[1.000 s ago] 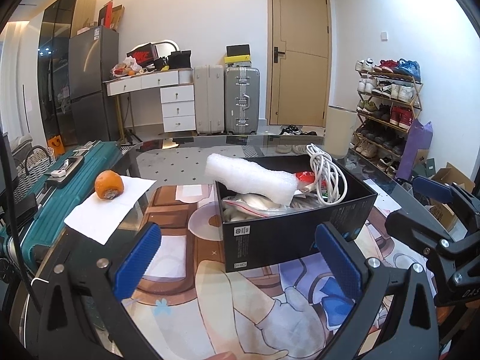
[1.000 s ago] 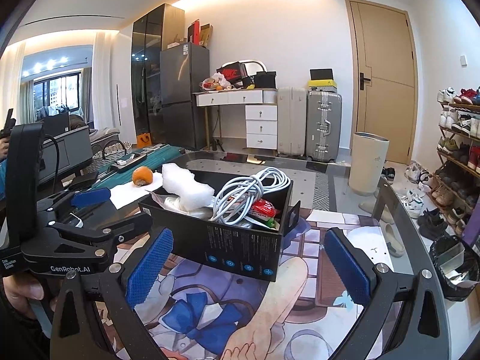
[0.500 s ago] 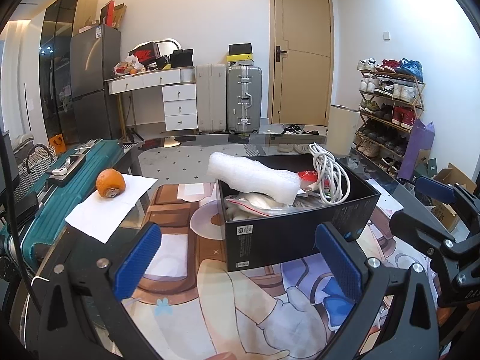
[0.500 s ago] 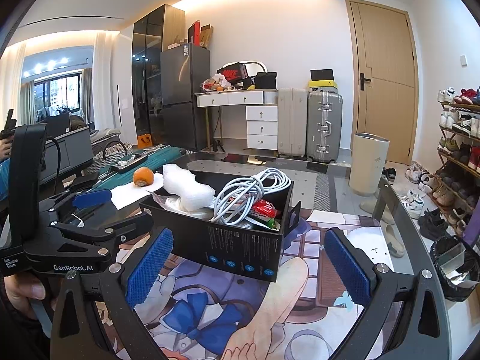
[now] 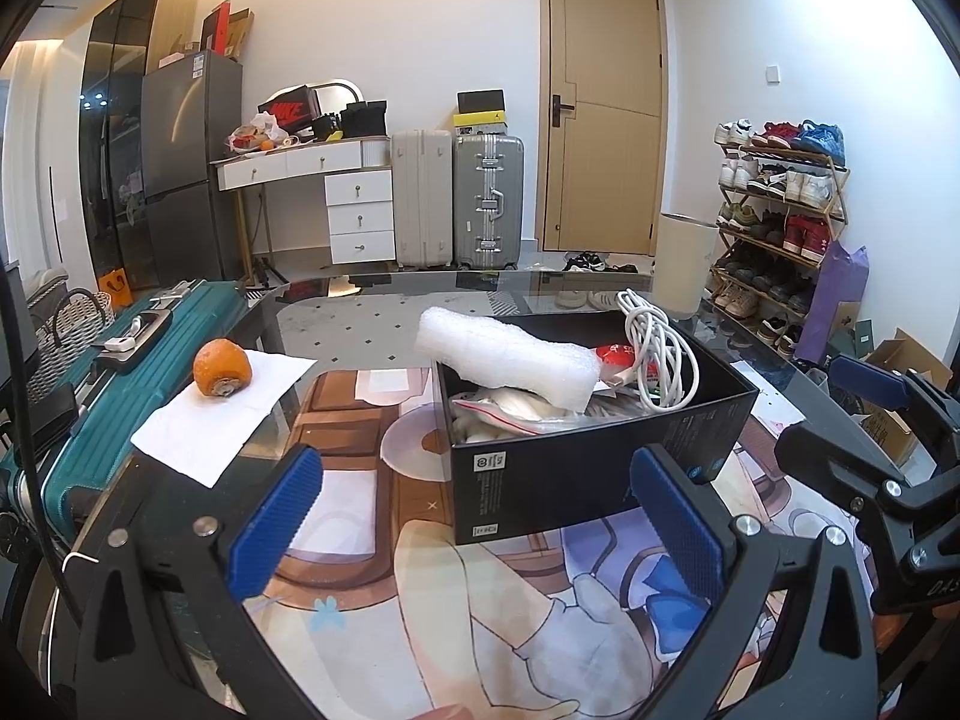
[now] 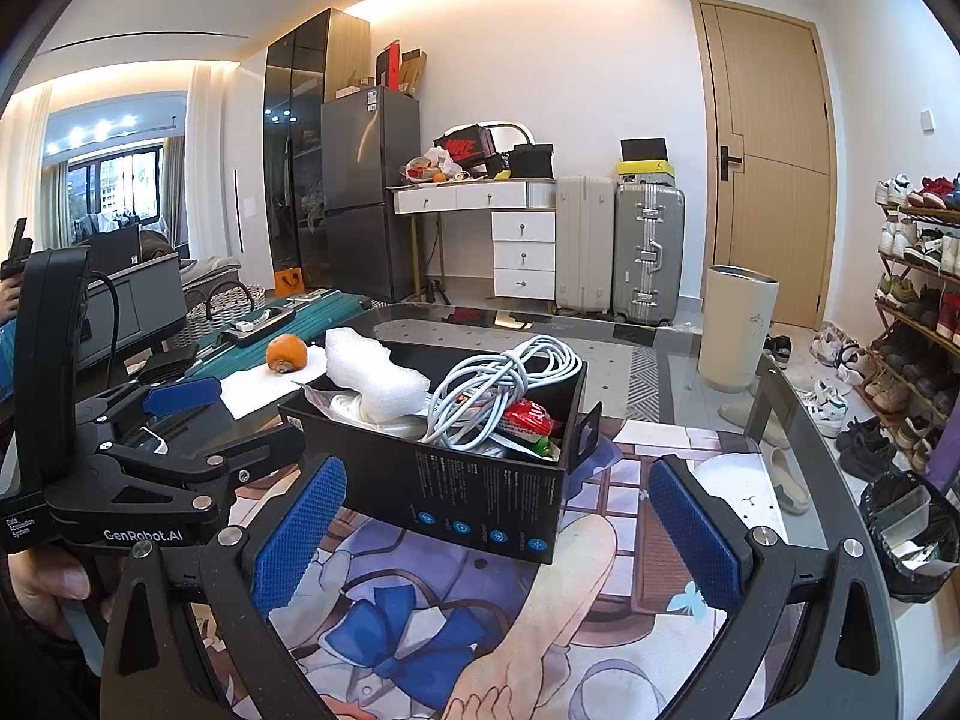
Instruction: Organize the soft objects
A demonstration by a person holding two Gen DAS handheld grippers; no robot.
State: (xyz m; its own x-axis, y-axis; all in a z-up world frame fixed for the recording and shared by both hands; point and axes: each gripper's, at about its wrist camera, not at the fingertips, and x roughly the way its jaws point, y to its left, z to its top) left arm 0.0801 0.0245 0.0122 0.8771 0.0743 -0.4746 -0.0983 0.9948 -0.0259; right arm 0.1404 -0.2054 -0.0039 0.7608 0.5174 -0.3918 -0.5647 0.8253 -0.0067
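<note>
A black box stands on the glass table. It holds a white foam wrap roll, a coiled white cable, a clear bag and a red packet. My left gripper is open and empty, in front of the box. My right gripper is open and empty, also in front of the box. The left gripper also shows in the right wrist view, left of the box.
An orange fruit lies on a white paper sheet left of the box. A printed mat covers the table. A teal suitcase stands beside the table's left edge. A shoe rack is at right.
Both grippers have stayed open and nearly still. The left wrist view has drifted slightly, so the box sits a little further right and higher.
</note>
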